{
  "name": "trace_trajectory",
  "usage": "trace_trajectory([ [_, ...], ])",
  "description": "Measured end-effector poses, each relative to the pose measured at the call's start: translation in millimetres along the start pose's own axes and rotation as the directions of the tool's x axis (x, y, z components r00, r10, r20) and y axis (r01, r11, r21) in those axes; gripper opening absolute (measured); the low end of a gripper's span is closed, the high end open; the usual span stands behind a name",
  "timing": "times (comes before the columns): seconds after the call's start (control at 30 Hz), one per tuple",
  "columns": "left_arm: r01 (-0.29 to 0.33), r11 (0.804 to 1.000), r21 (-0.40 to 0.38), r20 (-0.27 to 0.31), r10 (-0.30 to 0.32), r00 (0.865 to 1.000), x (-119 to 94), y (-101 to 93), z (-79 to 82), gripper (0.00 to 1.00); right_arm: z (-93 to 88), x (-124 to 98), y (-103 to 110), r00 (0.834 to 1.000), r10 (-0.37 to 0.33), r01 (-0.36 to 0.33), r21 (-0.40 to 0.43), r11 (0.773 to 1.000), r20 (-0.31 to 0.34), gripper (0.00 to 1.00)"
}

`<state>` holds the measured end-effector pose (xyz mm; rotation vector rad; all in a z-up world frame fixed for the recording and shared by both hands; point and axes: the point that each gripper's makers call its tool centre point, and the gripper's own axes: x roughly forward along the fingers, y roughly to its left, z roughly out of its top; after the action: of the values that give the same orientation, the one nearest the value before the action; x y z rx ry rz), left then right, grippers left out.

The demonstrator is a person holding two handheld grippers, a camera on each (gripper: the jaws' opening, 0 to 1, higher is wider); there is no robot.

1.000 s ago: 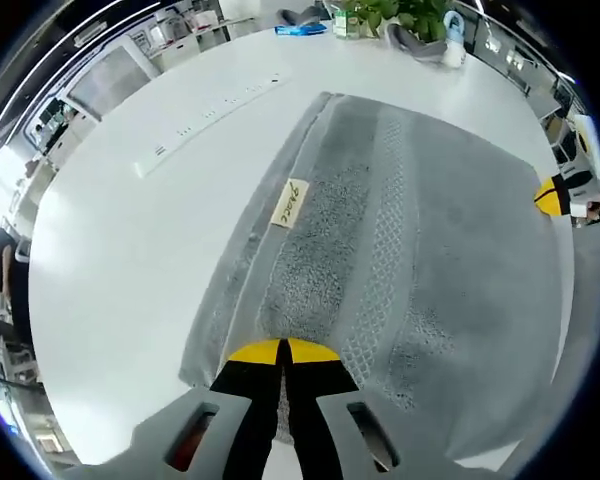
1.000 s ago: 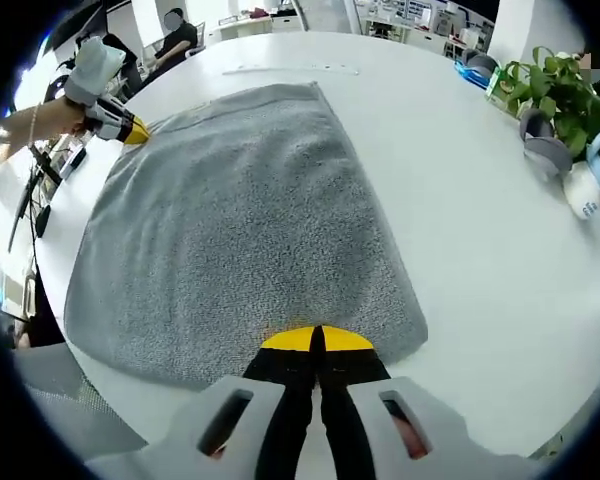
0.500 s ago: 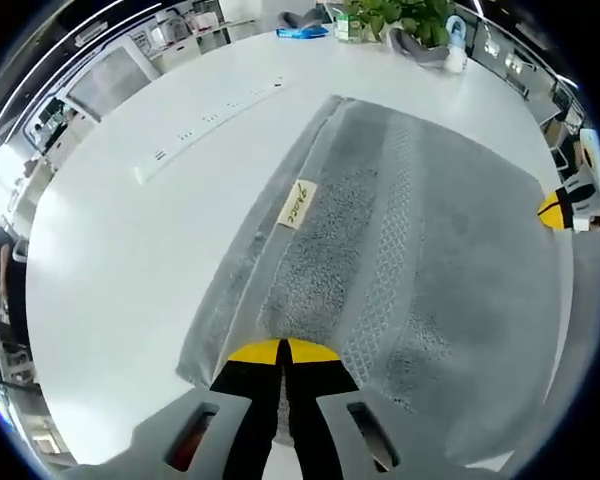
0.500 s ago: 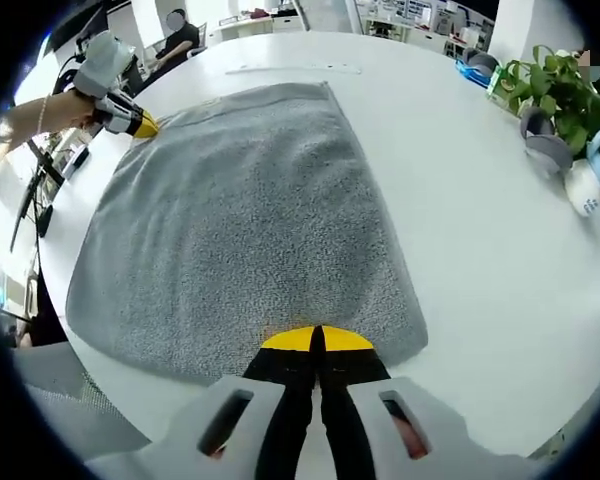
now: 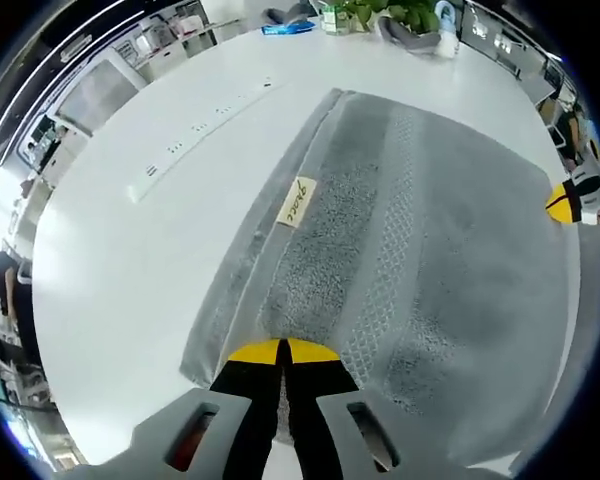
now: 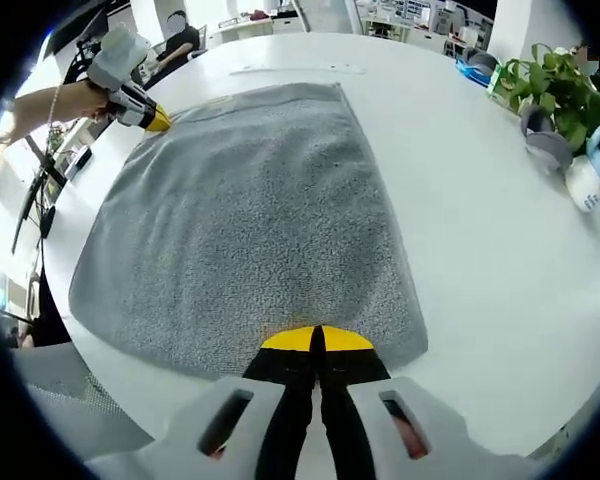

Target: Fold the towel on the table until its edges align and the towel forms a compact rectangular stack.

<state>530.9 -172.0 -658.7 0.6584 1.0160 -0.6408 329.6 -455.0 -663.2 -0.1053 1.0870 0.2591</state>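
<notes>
1. The grey towel (image 5: 420, 230) lies spread on the white desk (image 5: 130, 270), already doubled over, with a second layer showing along one long edge in the left gripper view.
2. A cream label (image 5: 295, 201) sits on the towel's upper layer near that long edge, beside a woven patterned band that runs the towel's length.
3. The left hand-held gripper (image 5: 282, 352) has its yellow-tipped jaws pressed together on the towel's near short edge, cloth pinched between them.
4. In the right gripper view the left hand-held gripper (image 6: 152, 120) appears at the towel's far corner, held by a person's hand (image 6: 80, 100).
5. The right hand-held gripper (image 6: 316, 340) has its jaws closed on the towel (image 6: 250, 220) at the short edge opposite that corner, tips touching the cloth.
6. In the left gripper view the right hand-held gripper (image 5: 565, 203) shows as a yellow tip at the towel's far corner.
7. A long white power strip (image 5: 195, 125) lies on the desk beside the towel's long edge, apart from it.
8. Past the towel's far end, near the desk's edge, stand a potted plant (image 6: 555, 85), a grey object (image 6: 546, 145) and a white and blue object (image 6: 590, 175) just beside it.
9. A blue item (image 5: 287, 28) lies on the desk near the plant (image 5: 380, 12).
</notes>
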Motion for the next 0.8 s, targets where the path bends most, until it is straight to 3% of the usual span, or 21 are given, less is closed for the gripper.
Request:
trace_trajectory([
  [0.8,-0.006,1.000,0.028,-0.007,0.006,1.000,4,7.4,19.4,0.01,-7.8,-2,22,0.999,0.040,-0.040,-0.004,0.999,0.007,0.00],
])
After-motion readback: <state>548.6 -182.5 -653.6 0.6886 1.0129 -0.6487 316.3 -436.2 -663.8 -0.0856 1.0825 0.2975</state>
